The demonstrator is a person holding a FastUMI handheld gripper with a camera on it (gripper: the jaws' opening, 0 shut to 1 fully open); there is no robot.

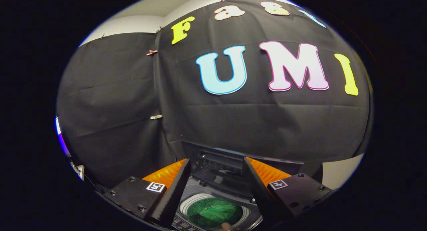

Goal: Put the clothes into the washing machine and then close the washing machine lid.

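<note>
My gripper (pixel 217 164) is open, its two fingers spread wide with nothing between them. Below and between the fingers lies the washing machine (pixel 217 191), seen from above. Its round drum opening holds a green piece of clothing (pixel 213 212). The dark lid (pixel 217 157) stands raised at the machine's back, just ahead of the fingertips. A small part of a hand (pixel 228 227) shows at the drum's near rim.
The booth's black cloth wall (pixel 233 124) rises right behind the machine. A light wall patch (pixel 340 172) shows to the right of the machine, and clips (pixel 155 117) hold the cloth at a seam on the left.
</note>
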